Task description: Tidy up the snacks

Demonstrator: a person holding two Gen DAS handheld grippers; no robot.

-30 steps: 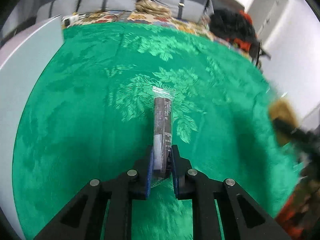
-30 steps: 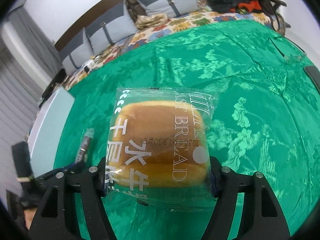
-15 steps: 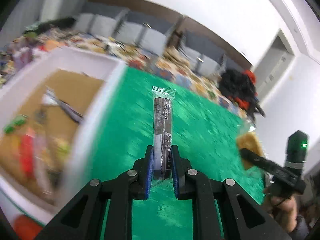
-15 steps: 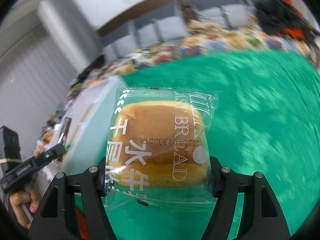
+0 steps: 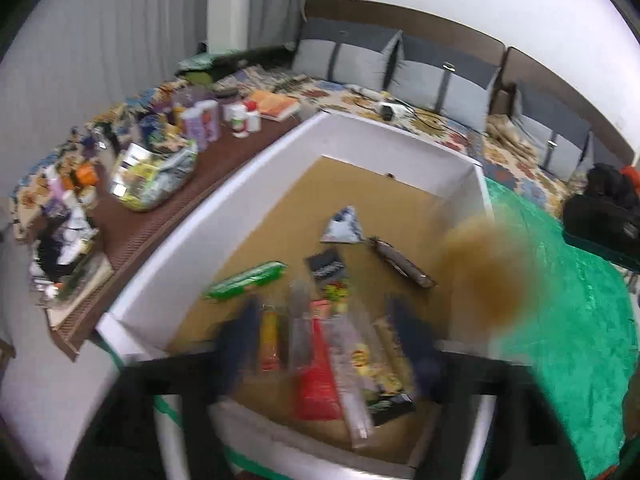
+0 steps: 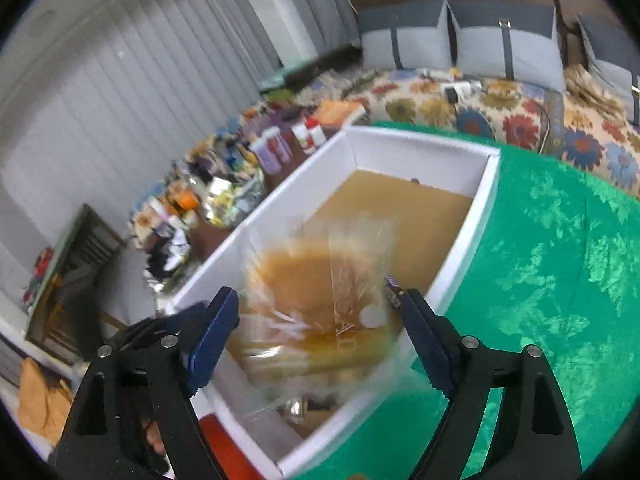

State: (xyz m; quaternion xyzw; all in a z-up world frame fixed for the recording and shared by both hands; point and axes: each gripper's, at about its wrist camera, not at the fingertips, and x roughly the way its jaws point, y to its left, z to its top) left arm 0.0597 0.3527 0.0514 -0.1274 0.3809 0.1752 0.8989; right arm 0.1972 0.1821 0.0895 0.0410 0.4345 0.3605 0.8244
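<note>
Dropping snacks into the white cardboard box (image 5: 256,200) is the step in hand, and both grippers are letting go over it at once. The right gripper (image 6: 320,320) has its jaws opening wide; the wrapped bread bun (image 6: 316,280) is a blur between the blue pads (image 6: 212,324), apparently free of them and falling toward the box's brown floor. From the left wrist the same bun shows as a brown smear (image 5: 488,272) over the box's right wall. The left gripper (image 5: 324,344) is opening too, with nothing pinched between its blurred fingers. Below it lies a heap of snacks already in the box: a green packet (image 5: 246,280), a red packet (image 5: 316,372), a clear-wrapped stick (image 5: 352,364), a dark bar (image 5: 402,262), a small blue-and-white pouch (image 5: 344,226). Which of these the left gripper has just let go I cannot tell.

The box sits at the edge of the green tablecloth (image 6: 560,260). Next, I judge, both hands need to lift clear of the box walls and go back over the cloth for any snacks left there.

No writing is legible: motion blur wipes out the bun's print and the packets' labels.
</note>
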